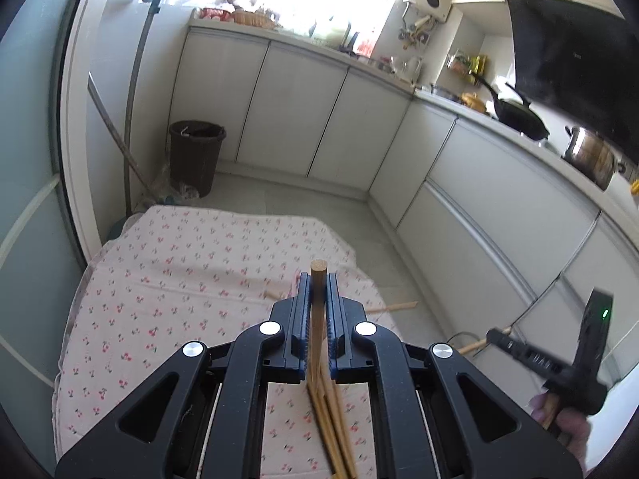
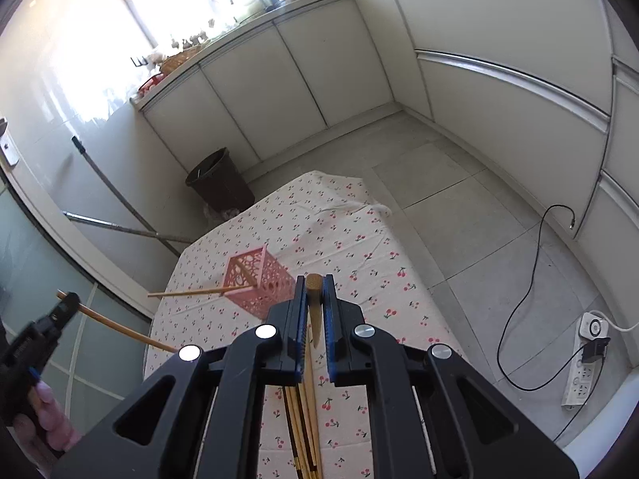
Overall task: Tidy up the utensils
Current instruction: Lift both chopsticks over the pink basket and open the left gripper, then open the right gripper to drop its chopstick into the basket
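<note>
The left gripper [image 1: 318, 291] pinched one wooden chopstick [image 1: 318, 319] near its blunt end, the stick standing up between the blue pads. The right gripper [image 2: 314, 293] likewise clamped a second chopstick [image 2: 314, 311]. More loose chopsticks [image 2: 303, 431] lay on the cherry-print tablecloth [image 2: 351, 247] below. Ahead sat the pink lattice holder [image 2: 259, 283], tipped, with one chopstick [image 2: 191, 292] poking out. Such sticks were probably light, stiff and smooth, prone to swivel; a grip nearer mid-length would likely steady them.
</note>
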Demonstrator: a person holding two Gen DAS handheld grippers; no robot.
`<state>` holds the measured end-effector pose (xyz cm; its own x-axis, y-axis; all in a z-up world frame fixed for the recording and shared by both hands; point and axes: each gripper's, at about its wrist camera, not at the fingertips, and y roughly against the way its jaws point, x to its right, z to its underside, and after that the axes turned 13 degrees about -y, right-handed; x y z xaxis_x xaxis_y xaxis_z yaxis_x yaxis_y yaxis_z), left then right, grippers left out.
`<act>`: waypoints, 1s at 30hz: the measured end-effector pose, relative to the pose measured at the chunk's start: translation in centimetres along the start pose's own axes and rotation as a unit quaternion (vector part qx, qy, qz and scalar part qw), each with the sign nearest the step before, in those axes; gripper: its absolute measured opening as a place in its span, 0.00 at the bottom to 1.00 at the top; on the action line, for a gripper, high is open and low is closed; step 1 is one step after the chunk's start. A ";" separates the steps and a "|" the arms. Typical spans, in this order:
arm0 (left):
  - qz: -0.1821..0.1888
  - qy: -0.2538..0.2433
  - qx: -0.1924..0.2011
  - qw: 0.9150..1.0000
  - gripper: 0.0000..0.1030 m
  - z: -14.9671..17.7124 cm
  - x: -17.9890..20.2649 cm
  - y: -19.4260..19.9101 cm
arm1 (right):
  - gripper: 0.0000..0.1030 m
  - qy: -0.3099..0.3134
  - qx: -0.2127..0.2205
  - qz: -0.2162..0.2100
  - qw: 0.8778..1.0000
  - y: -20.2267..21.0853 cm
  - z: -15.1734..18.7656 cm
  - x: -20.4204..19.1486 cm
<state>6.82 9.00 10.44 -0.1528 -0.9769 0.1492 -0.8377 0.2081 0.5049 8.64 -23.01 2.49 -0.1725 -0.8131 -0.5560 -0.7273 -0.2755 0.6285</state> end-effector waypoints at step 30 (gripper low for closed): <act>-0.097 0.052 0.036 0.993 0.34 -5.6 -0.9 -5.2 | 0.07 -0.057 0.001 -0.087 0.995 2.5 -3.9 -1.2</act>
<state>14.24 9.07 12.46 0.0672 -0.9872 0.1449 -0.8821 0.0090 0.4710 9.61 -24.75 6.87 -0.1180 -0.6896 -0.7145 -0.7536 -0.4064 0.5166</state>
